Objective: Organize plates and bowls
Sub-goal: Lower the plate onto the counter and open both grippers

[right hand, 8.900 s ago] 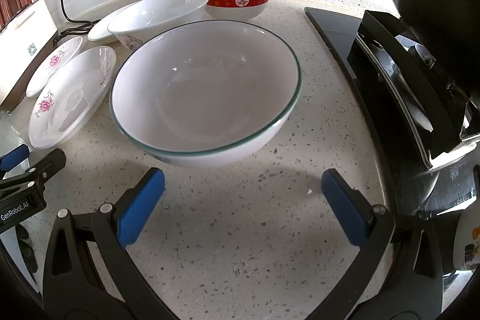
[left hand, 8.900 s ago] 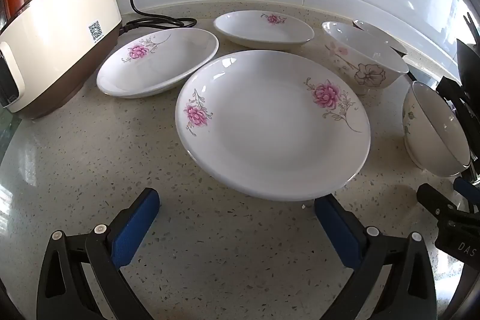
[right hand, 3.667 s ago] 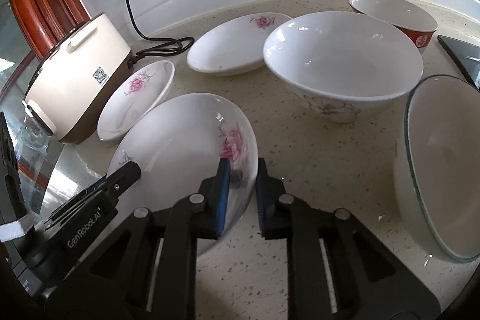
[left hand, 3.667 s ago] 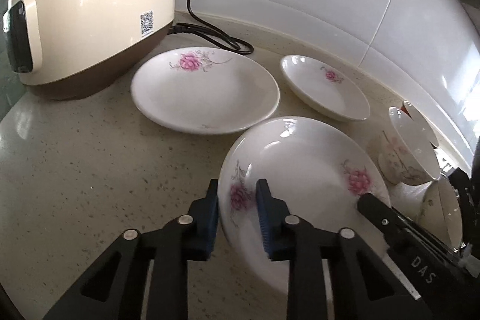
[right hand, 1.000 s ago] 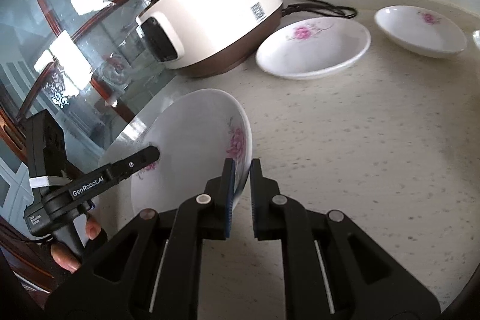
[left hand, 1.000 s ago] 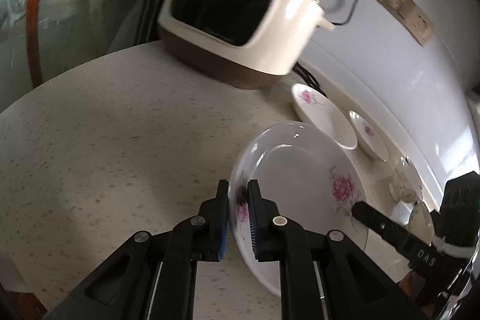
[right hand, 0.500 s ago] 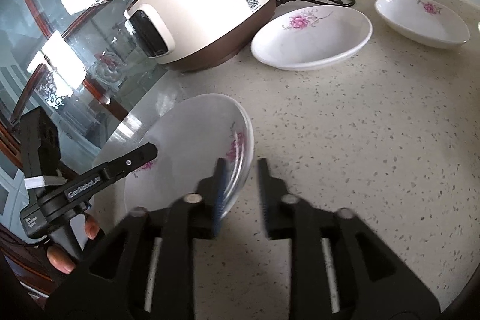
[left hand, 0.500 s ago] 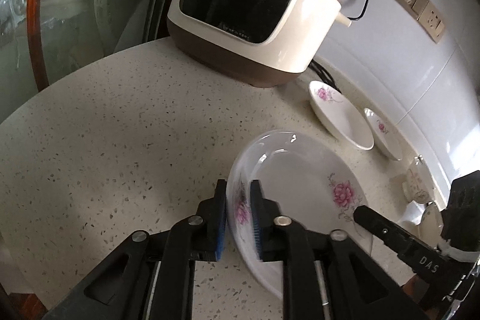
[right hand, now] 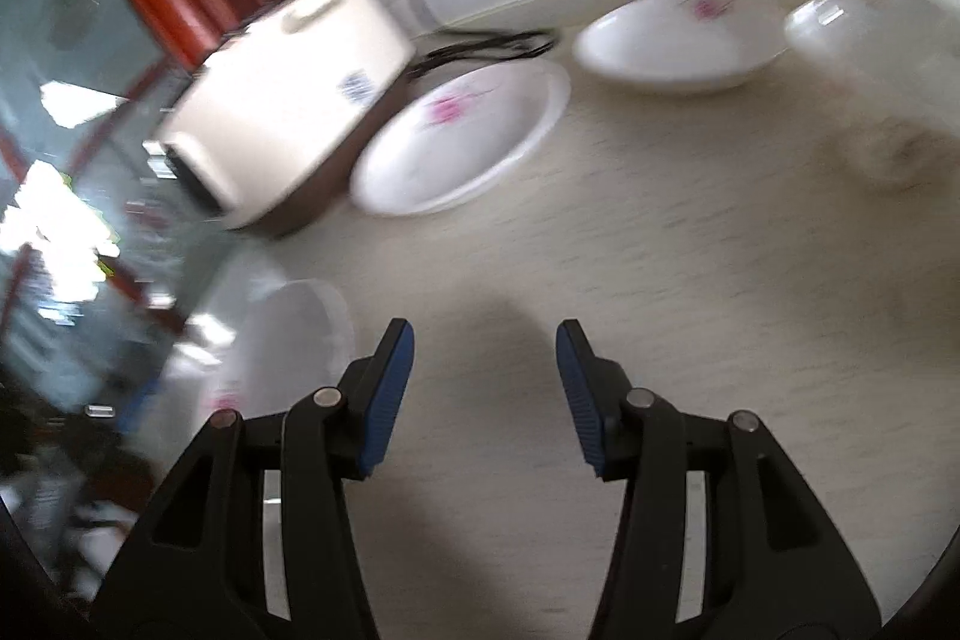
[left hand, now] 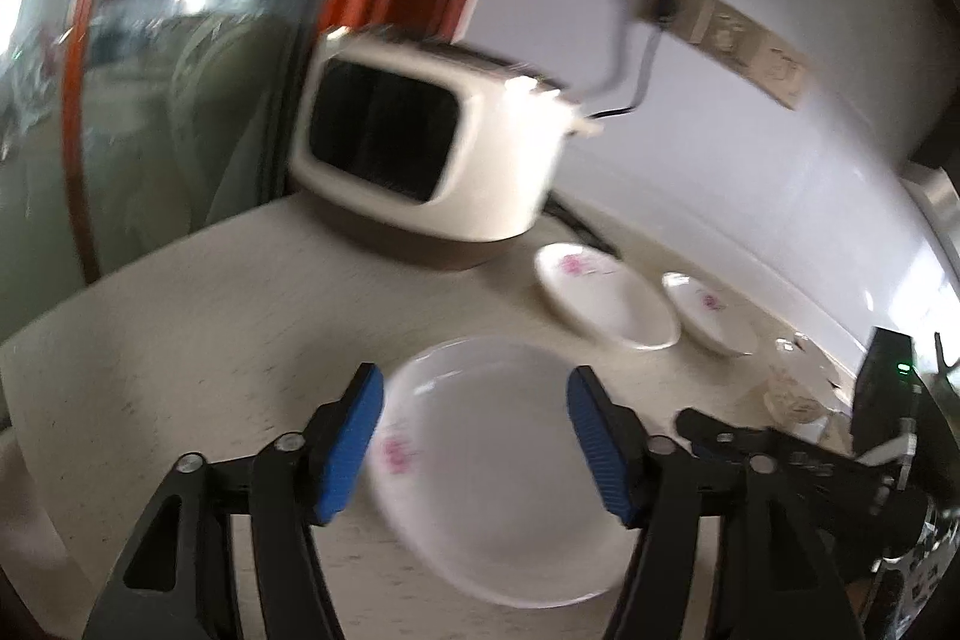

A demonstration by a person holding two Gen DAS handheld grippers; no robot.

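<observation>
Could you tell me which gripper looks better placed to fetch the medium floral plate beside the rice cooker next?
Probably the right gripper: open and empty, it faces the medium floral plate across bare counter. The left gripper, its jaws just opened, looks over the big plate it released, with that plate between it and the others.

White floral plate — flat on counter

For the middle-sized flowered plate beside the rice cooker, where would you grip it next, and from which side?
Pinch the plate's raised rim on the edge facing the open counter, one finger over the lip and one under. It lies flat and shallow, so only the rim offers a hold. The rice cooker crowds its far side.
</observation>
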